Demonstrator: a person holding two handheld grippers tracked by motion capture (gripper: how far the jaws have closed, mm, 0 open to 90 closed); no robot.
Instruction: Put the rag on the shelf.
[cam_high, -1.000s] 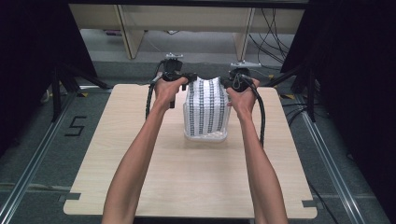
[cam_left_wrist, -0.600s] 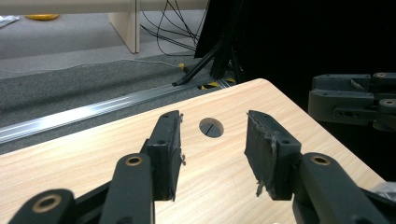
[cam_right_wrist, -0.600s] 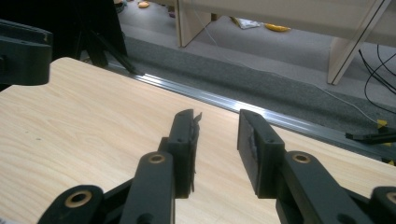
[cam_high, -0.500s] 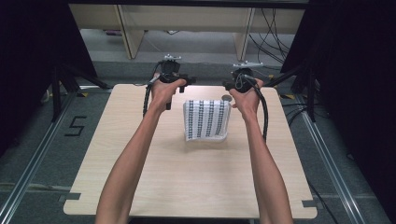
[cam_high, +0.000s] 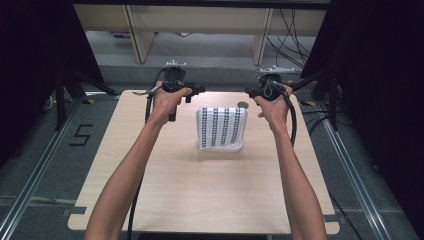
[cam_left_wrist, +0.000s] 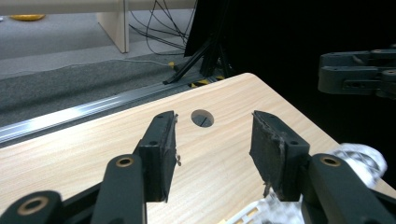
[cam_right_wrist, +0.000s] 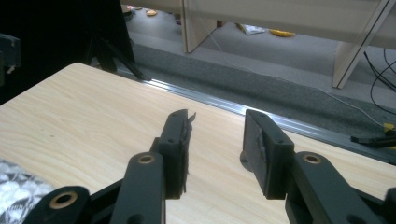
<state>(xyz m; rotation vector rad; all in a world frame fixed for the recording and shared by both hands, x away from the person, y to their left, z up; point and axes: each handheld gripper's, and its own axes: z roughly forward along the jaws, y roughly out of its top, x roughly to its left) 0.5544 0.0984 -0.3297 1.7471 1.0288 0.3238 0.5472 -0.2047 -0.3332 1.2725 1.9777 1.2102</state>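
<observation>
A folded white cloth with dark patterned stripes (cam_high: 221, 128) lies on the wooden table (cam_high: 200, 185), toward the far middle. My left gripper (cam_high: 195, 90) hovers at the cloth's far left corner, jaws open and empty; in the left gripper view (cam_left_wrist: 212, 140) its pads stand wide apart over bare wood, with a bit of the cloth (cam_left_wrist: 359, 156) at the lower right. My right gripper (cam_high: 250, 91) hovers at the cloth's far right, open with nothing between the jaws (cam_right_wrist: 215, 142). A corner of the cloth (cam_right_wrist: 18, 189) appears at the lower left of the right gripper view.
A round hole (cam_high: 243, 105) in the table lies just beyond the cloth, also seen as the hole (cam_left_wrist: 202, 118) in the left gripper view. Black stands (cam_high: 70, 80) and cables (cam_high: 292, 25) flank the table's far edge. A metal rail (cam_right_wrist: 280, 121) runs beyond it.
Both grippers have let go of the cloth and moved apart, left going left and right going right. The cloth, earlier held up, now lies lower on the table.
</observation>
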